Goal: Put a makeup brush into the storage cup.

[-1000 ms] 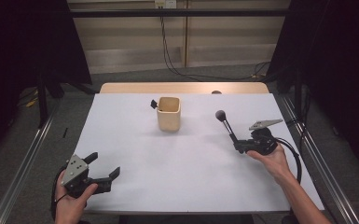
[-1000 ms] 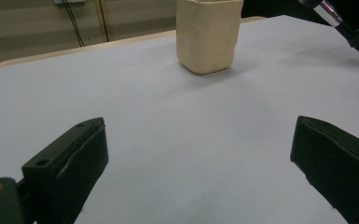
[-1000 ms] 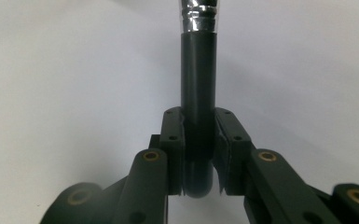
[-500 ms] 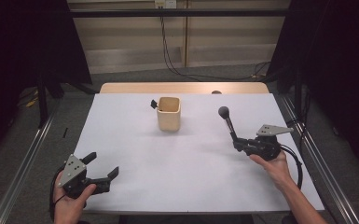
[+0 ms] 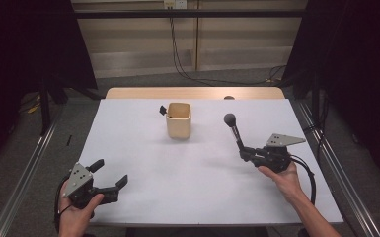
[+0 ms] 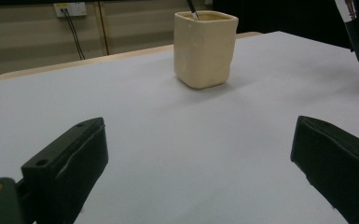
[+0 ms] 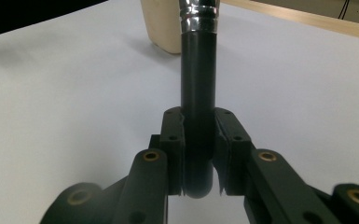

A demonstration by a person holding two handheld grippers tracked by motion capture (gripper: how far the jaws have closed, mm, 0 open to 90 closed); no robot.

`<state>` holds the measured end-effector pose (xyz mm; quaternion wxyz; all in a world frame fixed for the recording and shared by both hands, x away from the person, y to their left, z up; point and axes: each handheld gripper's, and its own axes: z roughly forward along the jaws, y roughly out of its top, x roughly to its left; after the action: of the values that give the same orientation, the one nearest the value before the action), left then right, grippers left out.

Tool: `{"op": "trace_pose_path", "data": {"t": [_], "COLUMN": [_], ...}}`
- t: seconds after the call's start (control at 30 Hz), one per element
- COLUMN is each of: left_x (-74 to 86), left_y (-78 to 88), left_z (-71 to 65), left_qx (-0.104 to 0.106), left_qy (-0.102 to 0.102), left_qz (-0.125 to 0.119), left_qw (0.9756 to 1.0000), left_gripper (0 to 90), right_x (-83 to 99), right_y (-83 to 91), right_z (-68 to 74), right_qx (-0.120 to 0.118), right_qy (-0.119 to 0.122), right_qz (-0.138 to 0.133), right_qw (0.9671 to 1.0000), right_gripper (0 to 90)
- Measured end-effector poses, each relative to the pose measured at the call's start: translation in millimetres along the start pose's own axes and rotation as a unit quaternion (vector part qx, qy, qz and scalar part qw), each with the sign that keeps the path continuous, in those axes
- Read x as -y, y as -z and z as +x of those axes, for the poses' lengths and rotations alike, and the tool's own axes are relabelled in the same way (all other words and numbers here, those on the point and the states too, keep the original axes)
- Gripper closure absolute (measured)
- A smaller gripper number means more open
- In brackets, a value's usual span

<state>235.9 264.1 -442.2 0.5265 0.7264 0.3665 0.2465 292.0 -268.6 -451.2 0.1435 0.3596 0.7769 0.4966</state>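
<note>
A beige square cup (image 5: 178, 120) stands upright at the far middle of the white table (image 5: 143, 148), with a thin black item (image 5: 163, 109) leaning out over its left rim. My right gripper (image 5: 244, 154), on the right side of the table, is shut on the black handle of a brush (image 5: 235, 133) whose round dark head points up and toward the cup. In the right gripper view the pads (image 7: 175, 135) clamp the brush handle (image 7: 198, 74) below its silver ferrule, with the cup (image 7: 161, 28) beyond. At the near left corner, my left gripper (image 5: 111, 173) is open with nothing between its jaws and faces the cup (image 6: 205, 49).
A wooden strip (image 5: 192, 93) borders the table's far edge. Metal rails (image 5: 325, 148) run along both sides of the table. Cables (image 5: 177, 54) hang against the back wall. A cable (image 5: 308, 173) trails from the right gripper.
My right gripper has shifted slightly with the brush, and the brush head now leans a little more to the left. The left gripper and the cup have not moved.
</note>
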Motion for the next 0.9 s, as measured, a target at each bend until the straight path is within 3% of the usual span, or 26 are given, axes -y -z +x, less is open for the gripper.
{"op": "trace_pose_path", "data": {"t": [0.27, 0.53, 0.7, 0.83, 0.9], "left_x": [-4.7, -10.9, -15.0, -19.6, -22.5], "left_y": [0.2, -5.2, -10.2, -16.2, -20.2], "left_z": [-7.6, -12.0, -13.2, -19.9, -23.6], "left_qx": [0.01, 0.025, 0.02, 0.03, 0.034], "left_qy": [0.001, 0.0, 0.001, -0.007, 0.002], "left_qz": [-0.007, -0.015, -0.017, -0.019, -0.022], "left_qw": [0.9999, 0.9996, 0.9997, 0.9993, 0.9992], "left_gripper": [4.0, 3.8, 3.7, 3.5, 3.5], "right_x": [-2.6, -7.6, -11.8, -15.9, -17.5], "right_y": [-4.3, -12.1, -17.8, -22.3, -24.4], "right_z": [8.5, 21.3, 27.3, 31.6, 33.7], "right_qx": [-0.025, -0.045, -0.054, -0.059, -0.063], "right_qy": [-0.005, 0.007, 0.009, 0.012, 0.012], "right_qz": [-0.005, -0.008, -0.013, -0.016, -0.016], "right_qw": [0.9996, 0.9989, 0.9984, 0.998, 0.9978], "right_gripper": [75.9, 75.9, 75.9, 75.9, 75.9]}}
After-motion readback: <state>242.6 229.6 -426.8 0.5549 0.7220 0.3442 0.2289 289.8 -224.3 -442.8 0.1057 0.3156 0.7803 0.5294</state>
